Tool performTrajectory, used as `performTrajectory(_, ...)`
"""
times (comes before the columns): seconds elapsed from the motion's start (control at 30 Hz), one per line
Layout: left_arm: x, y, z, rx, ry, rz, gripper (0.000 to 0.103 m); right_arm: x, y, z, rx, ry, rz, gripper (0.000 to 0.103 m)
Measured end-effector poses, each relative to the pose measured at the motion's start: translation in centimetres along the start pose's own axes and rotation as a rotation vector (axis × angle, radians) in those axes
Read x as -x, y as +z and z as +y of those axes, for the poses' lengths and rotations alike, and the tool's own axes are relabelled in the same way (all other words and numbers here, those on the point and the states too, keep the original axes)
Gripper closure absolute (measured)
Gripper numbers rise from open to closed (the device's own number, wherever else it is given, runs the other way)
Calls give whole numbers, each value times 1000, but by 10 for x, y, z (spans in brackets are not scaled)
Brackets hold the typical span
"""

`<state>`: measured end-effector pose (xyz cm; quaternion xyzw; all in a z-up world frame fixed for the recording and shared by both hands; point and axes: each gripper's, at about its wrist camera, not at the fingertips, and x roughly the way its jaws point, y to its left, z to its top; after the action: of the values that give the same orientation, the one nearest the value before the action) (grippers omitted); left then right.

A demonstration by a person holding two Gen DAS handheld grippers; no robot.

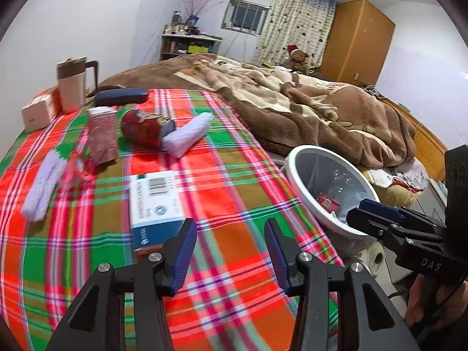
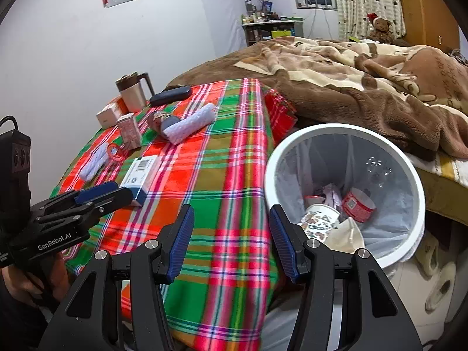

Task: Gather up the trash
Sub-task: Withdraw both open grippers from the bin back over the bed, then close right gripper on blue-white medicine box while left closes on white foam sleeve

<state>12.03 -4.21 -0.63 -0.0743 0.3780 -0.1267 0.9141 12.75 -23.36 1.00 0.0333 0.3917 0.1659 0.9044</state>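
Trash already lies at the bottom of the white bin (image 2: 345, 193), which stands just beside the plaid-covered table (image 2: 228, 175), against its right edge. Both claws are spread apart and carry nothing: the left gripper (image 1: 231, 251) hovers near the blue-and-white box (image 1: 155, 201), the right gripper (image 2: 231, 242) over the table edge by the bin. Likely risks: taking a keeper such as the mug (image 1: 73, 84) for rubbish, knocking the upright brown carton (image 1: 102, 137) over, or dropping a piece between table and bin.
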Motion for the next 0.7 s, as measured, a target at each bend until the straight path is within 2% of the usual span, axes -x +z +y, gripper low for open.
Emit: performTrajectory(0.7, 29, -15, 78, 114, 133, -16, 55, -35, 6, 57, 62, 96, 68, 48)
